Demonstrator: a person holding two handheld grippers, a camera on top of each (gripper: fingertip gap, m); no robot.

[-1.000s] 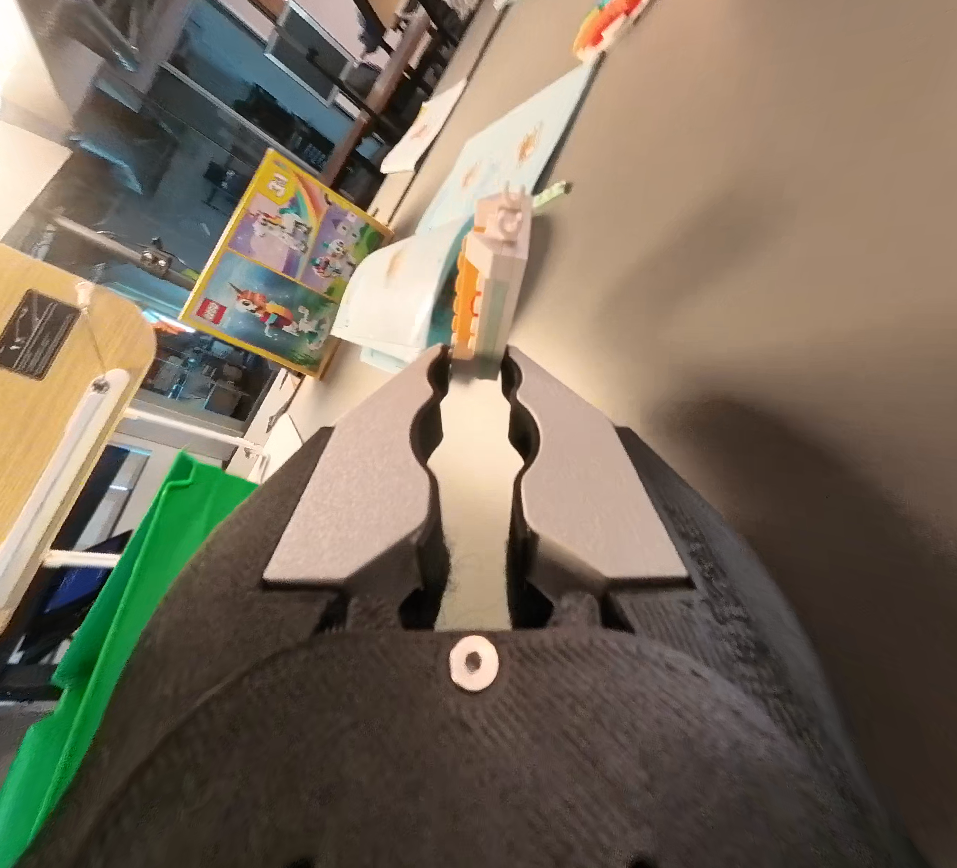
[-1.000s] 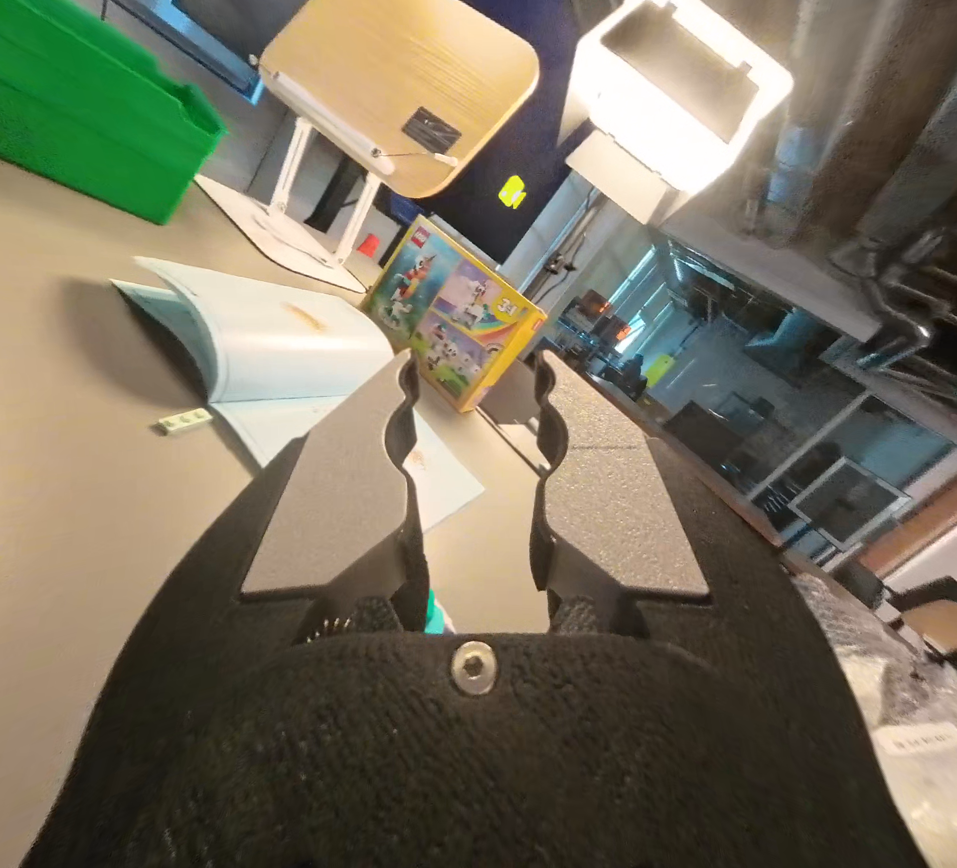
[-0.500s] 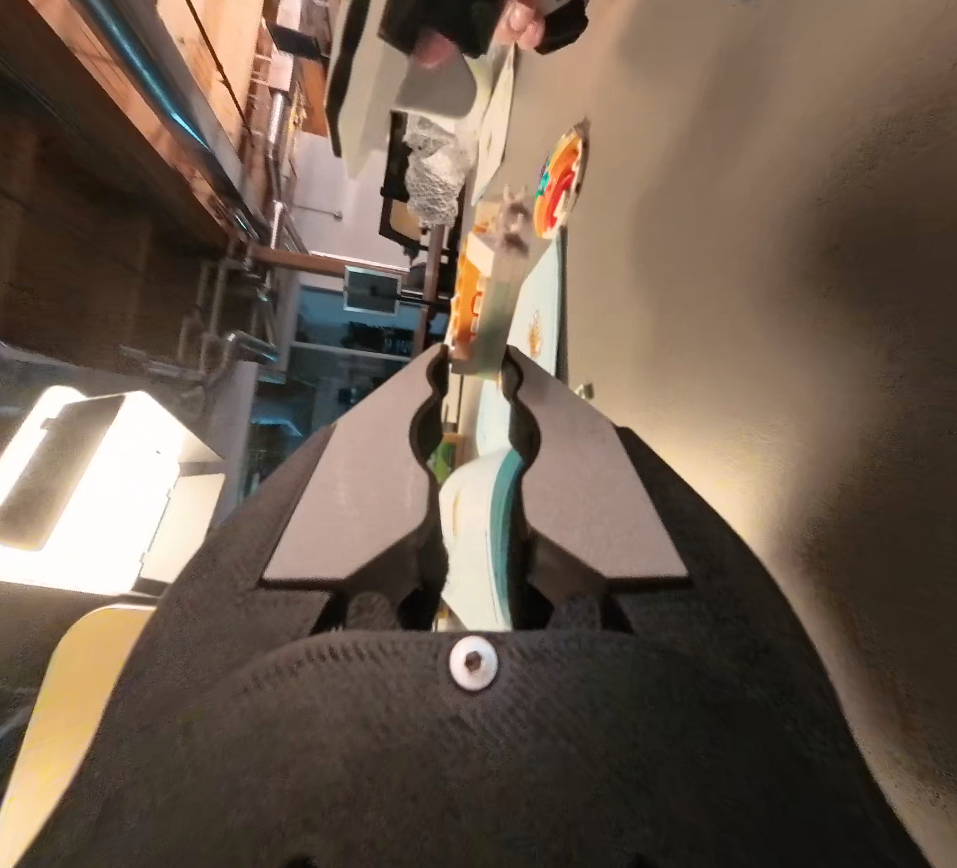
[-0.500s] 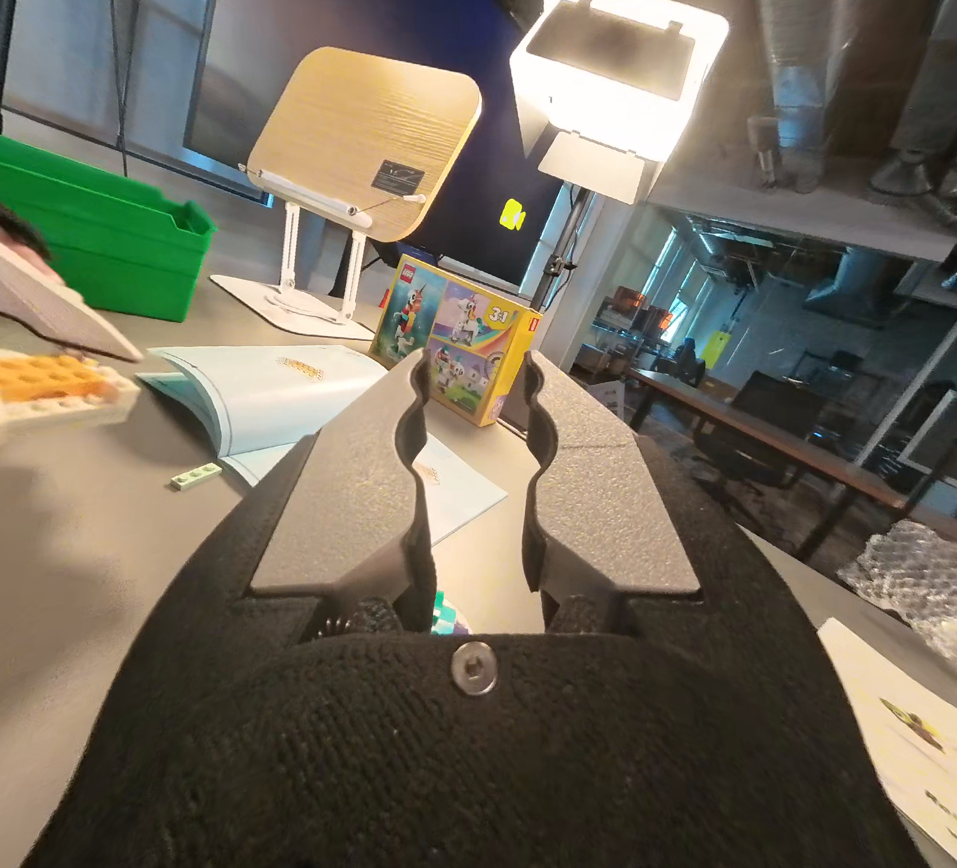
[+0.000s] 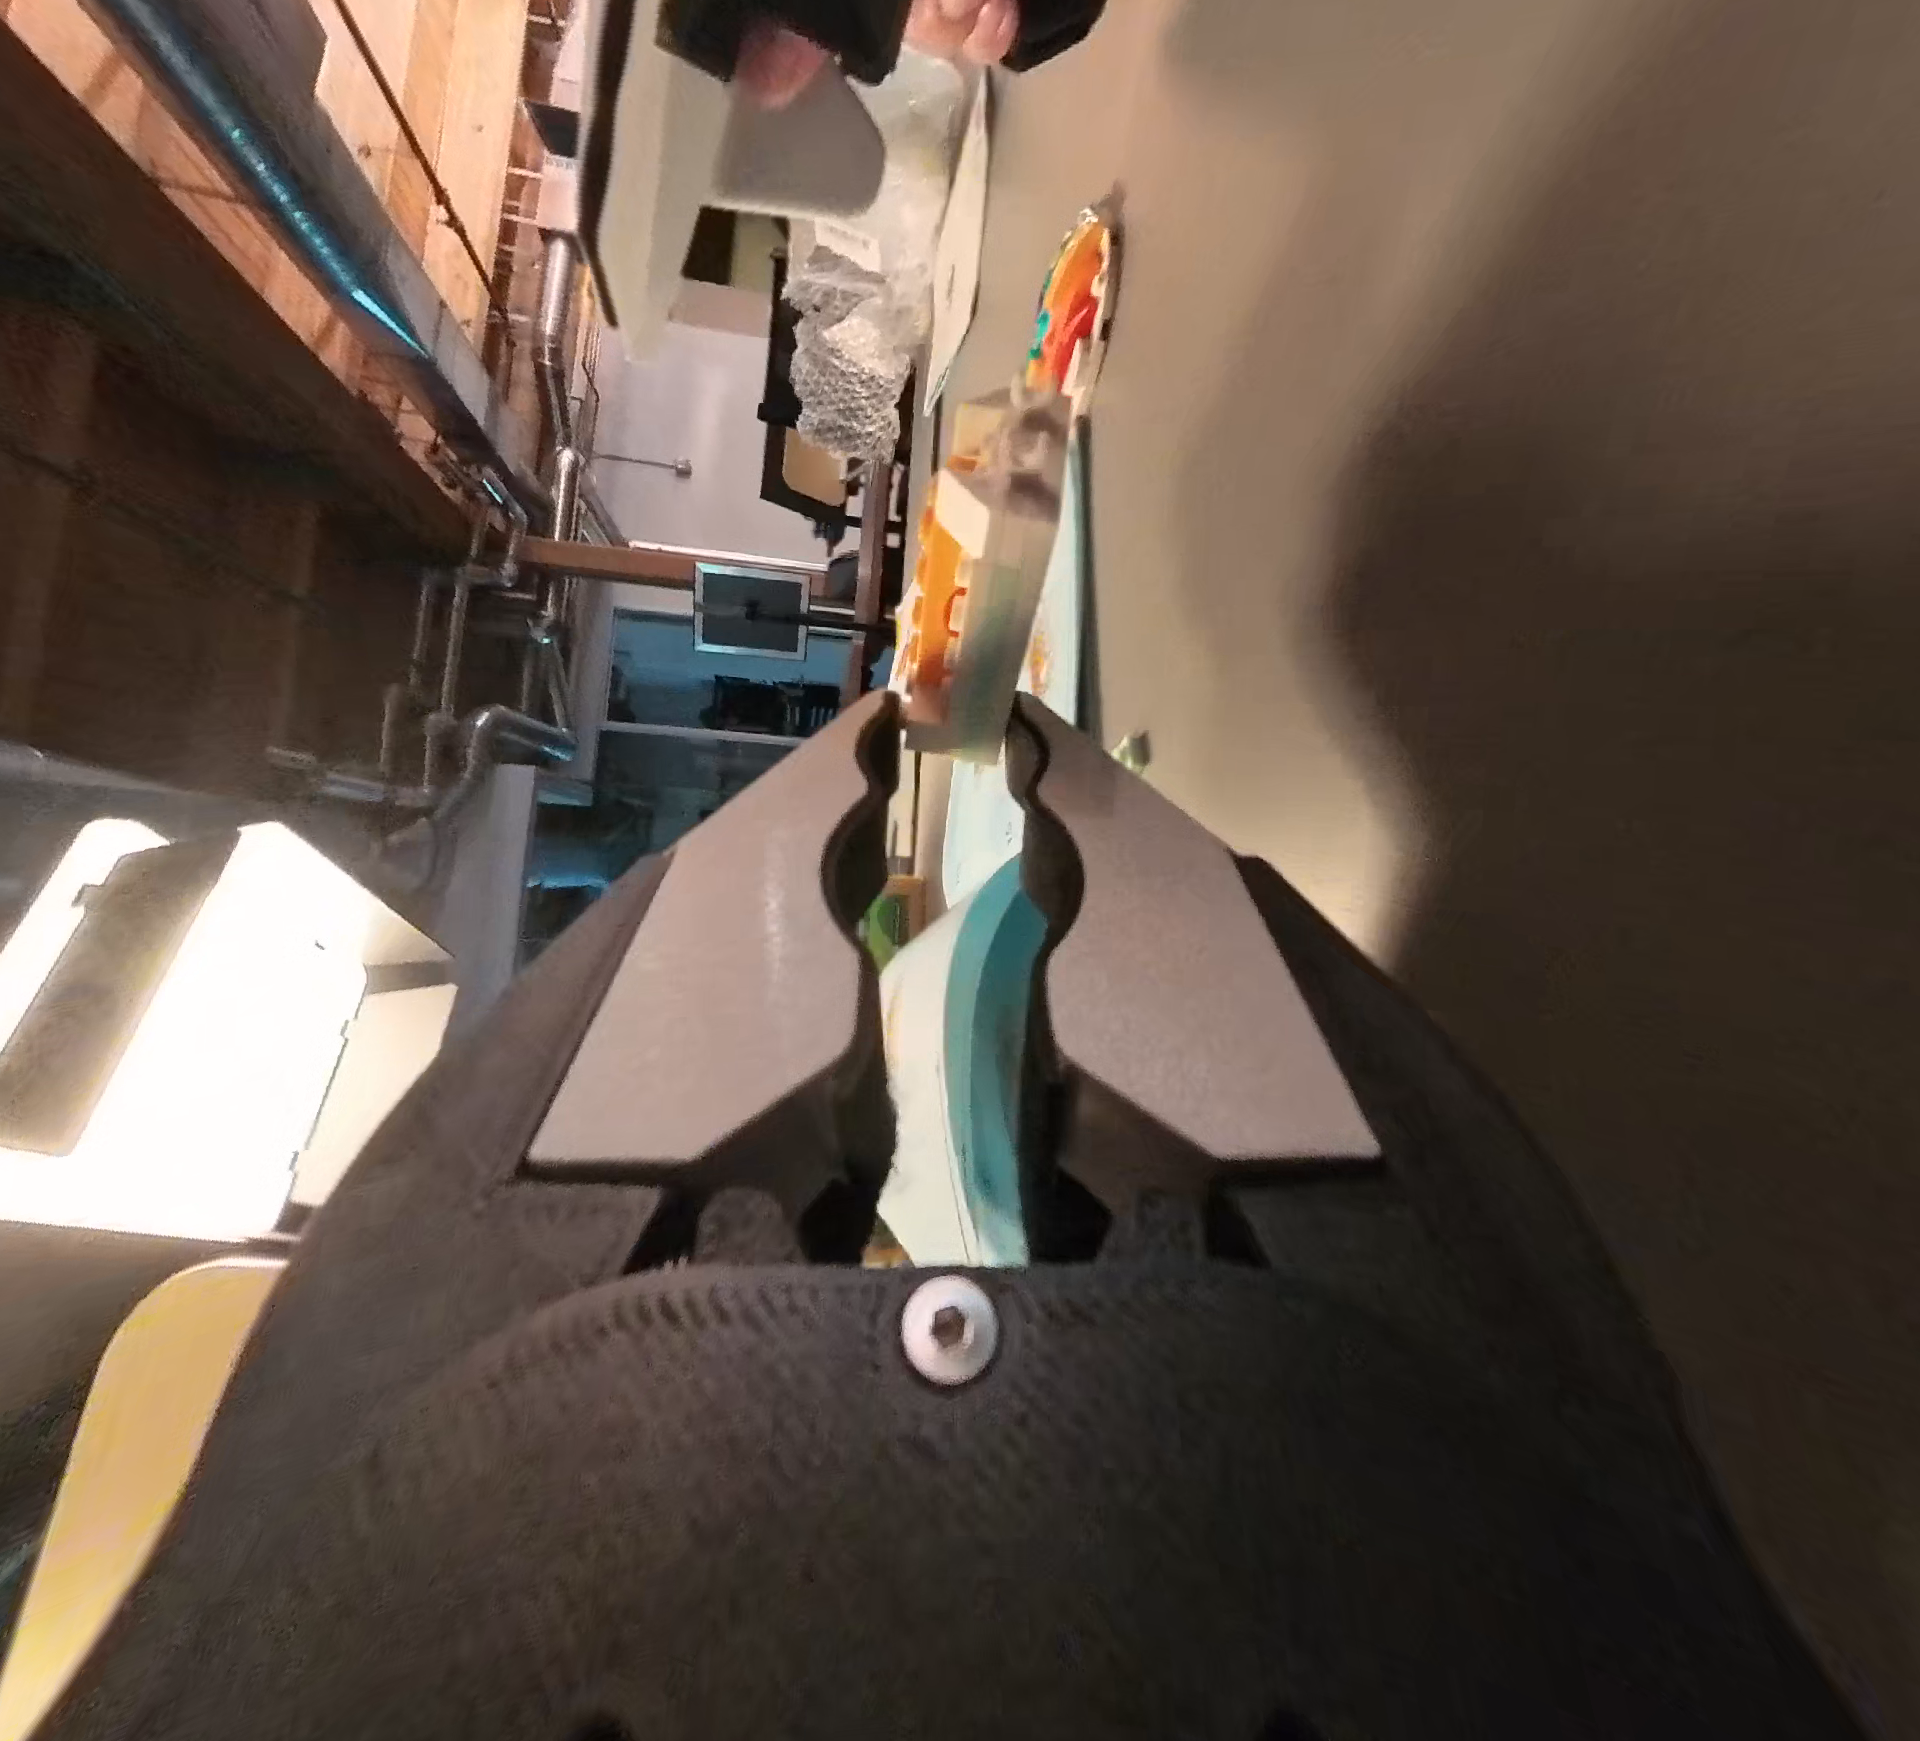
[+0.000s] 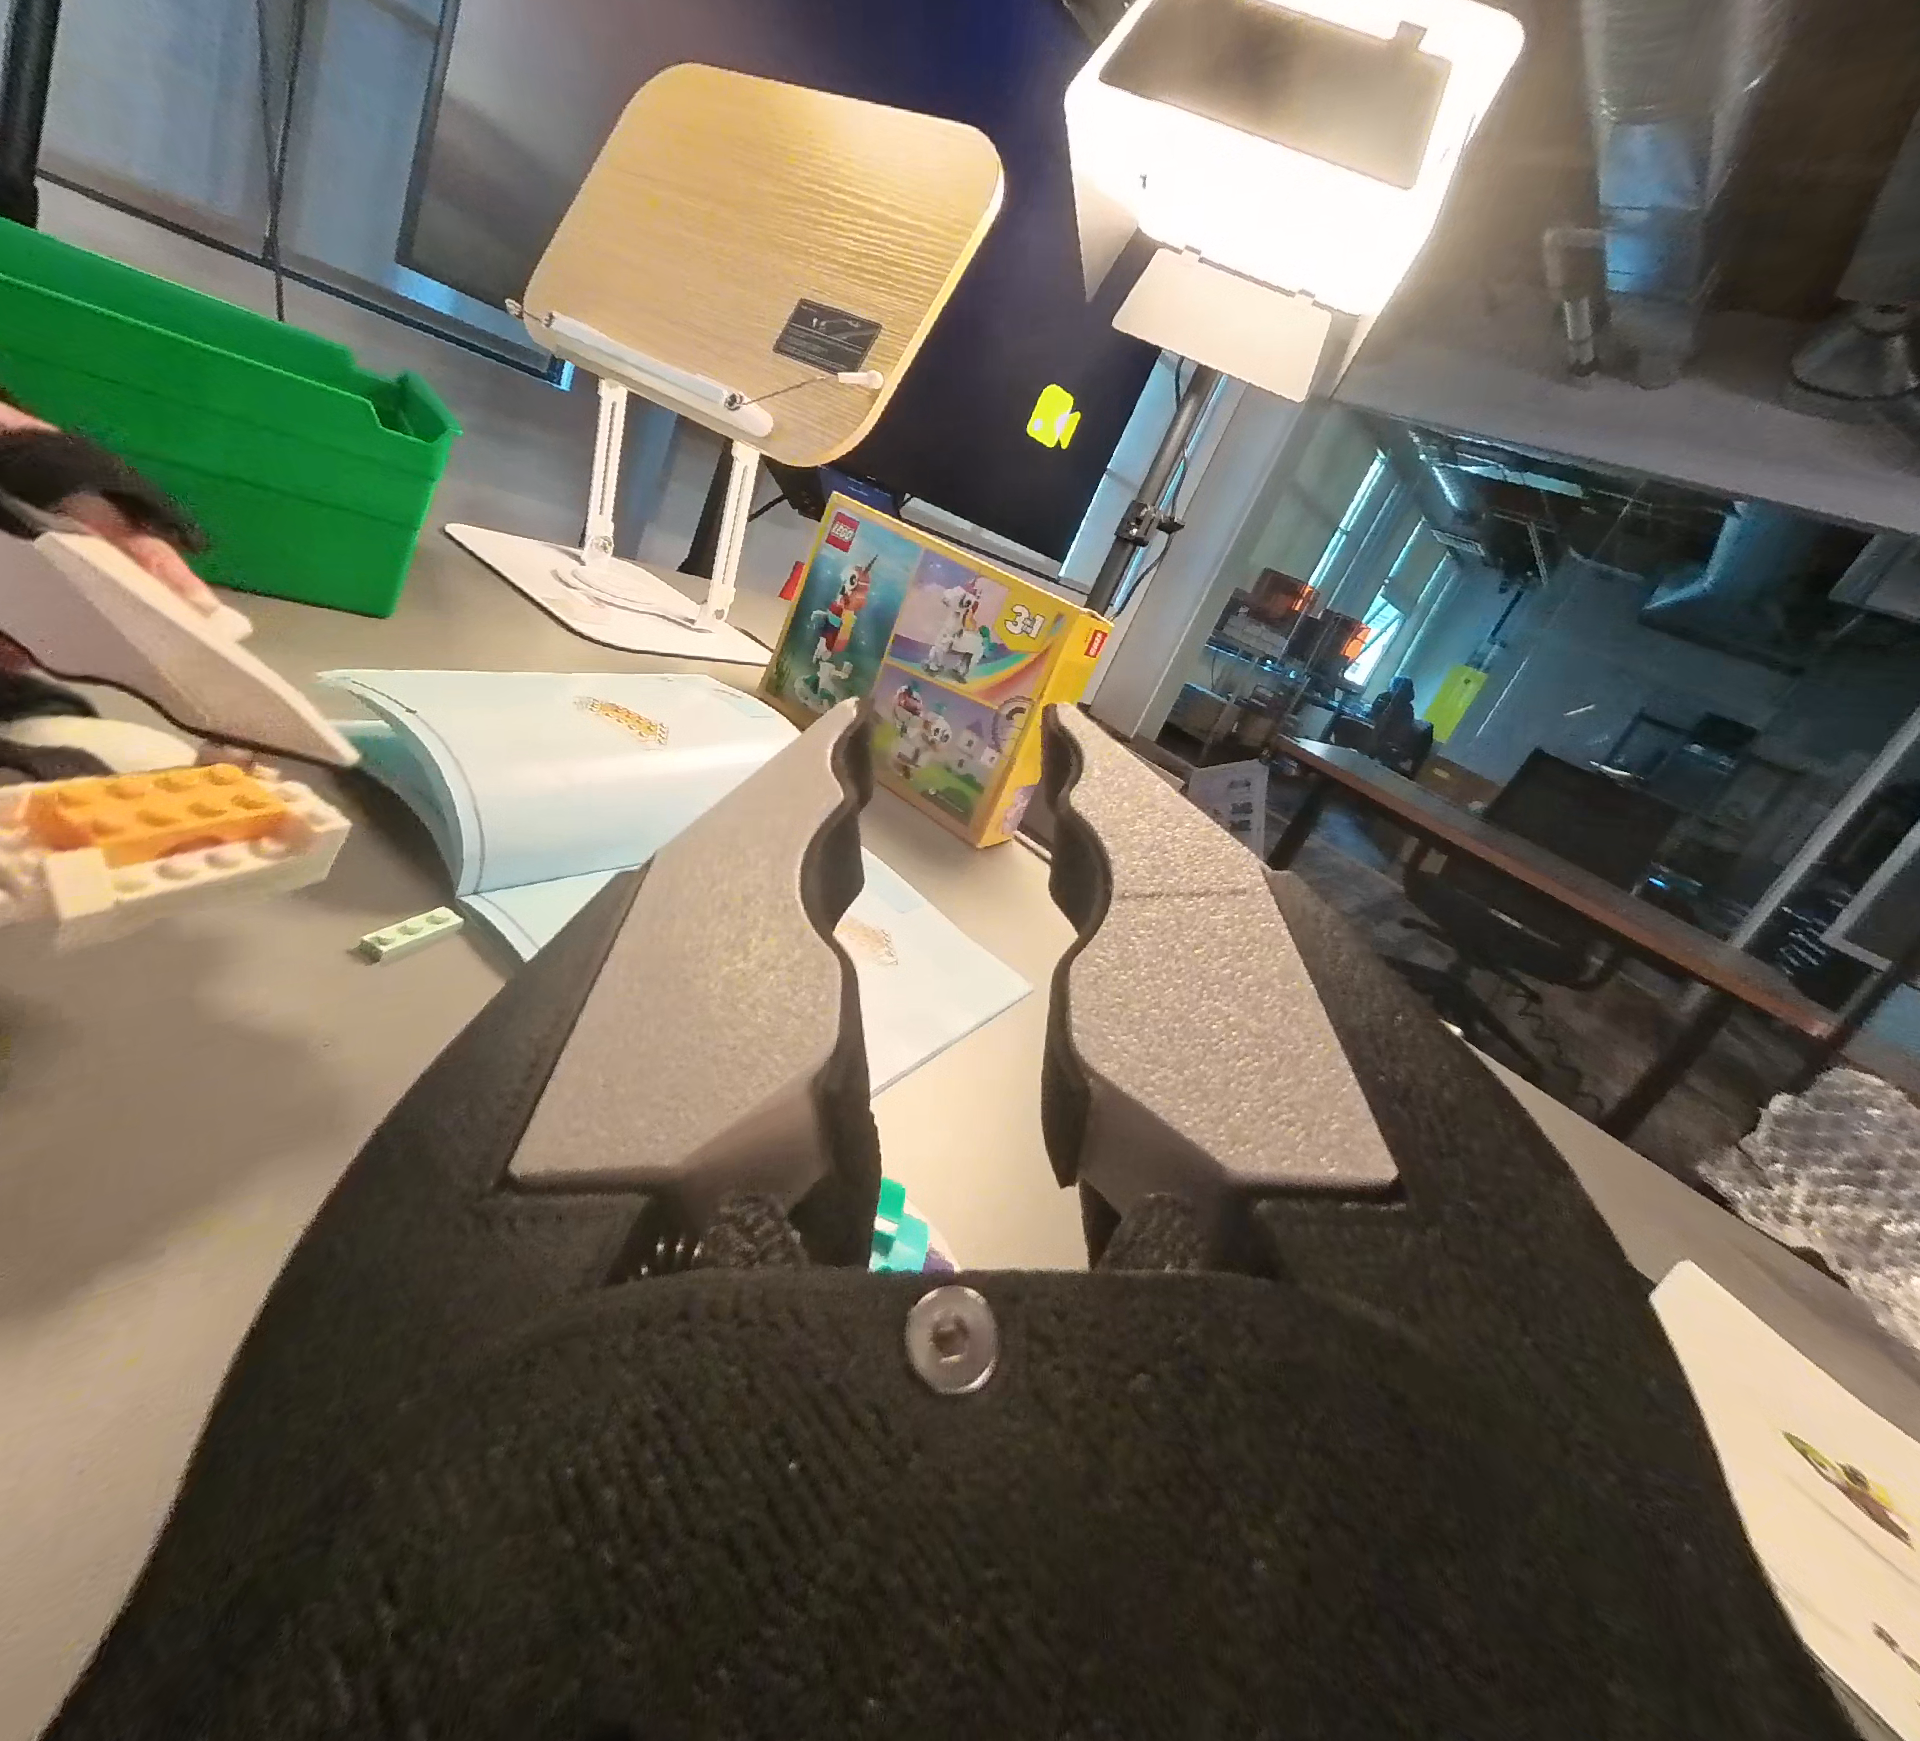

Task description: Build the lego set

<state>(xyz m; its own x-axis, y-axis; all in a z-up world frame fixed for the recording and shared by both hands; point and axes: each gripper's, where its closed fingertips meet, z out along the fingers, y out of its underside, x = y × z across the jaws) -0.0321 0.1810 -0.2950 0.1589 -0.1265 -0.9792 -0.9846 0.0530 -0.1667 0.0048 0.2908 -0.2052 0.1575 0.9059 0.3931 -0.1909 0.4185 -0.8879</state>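
My left gripper is shut on a white, orange and pale green lego assembly, held in the air with the gripper rolled onto its side. In the right wrist view that assembly shows at the left edge, under a grey finger of the left gripper. My right gripper is open with nothing between its fingers, above the table. It also shows at the top of the left wrist view, held by a hand. A small pale green plate lies on the table. A pile of coloured bricks lies farther off.
An open instruction booklet and the yellow lego box lie ahead of the right gripper. A green bin, a wooden book stand and a bright lamp stand behind. Bubble wrap and a paper sheet are at right.
The left gripper has swung round with the assembly, from facing the lego box to facing the right gripper. The right gripper has levelled out, and the assembly has come into its view at left.
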